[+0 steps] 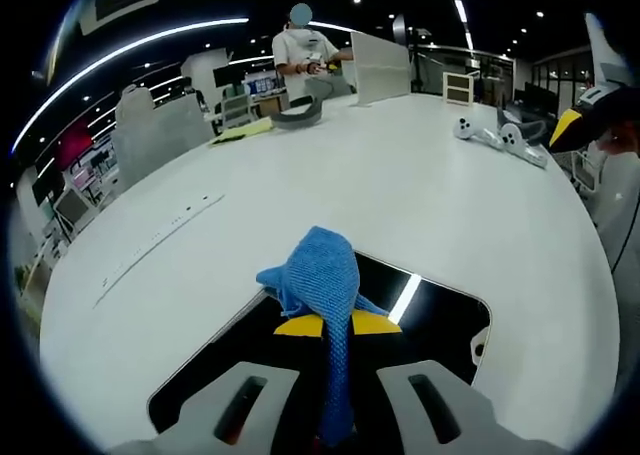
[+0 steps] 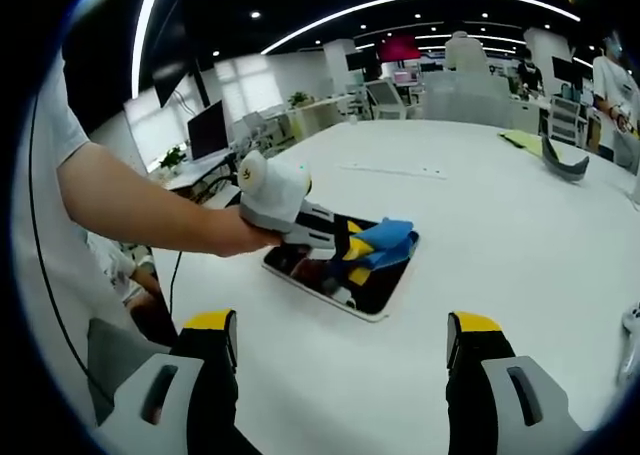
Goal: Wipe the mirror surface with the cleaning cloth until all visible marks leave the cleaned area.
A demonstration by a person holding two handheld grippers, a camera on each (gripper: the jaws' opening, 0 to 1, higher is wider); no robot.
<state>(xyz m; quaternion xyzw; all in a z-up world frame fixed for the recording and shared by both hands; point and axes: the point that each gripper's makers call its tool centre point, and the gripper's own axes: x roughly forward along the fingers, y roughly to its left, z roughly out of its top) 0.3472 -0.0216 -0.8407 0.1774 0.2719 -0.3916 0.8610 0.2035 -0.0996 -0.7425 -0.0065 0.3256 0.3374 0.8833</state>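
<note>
In the left gripper view, the left gripper pinched the blue cleaning cloth between closed jaws, just above the mirror on the desk; a loose pinch (my guess) could drop it mid-wipe. In the right gripper view, the right gripper hung wide open, empty, the mirror ahead between its jaws.

The left gripper pinches the blue cleaning cloth over the dark mirror; the right gripper hangs wide apart.
</note>
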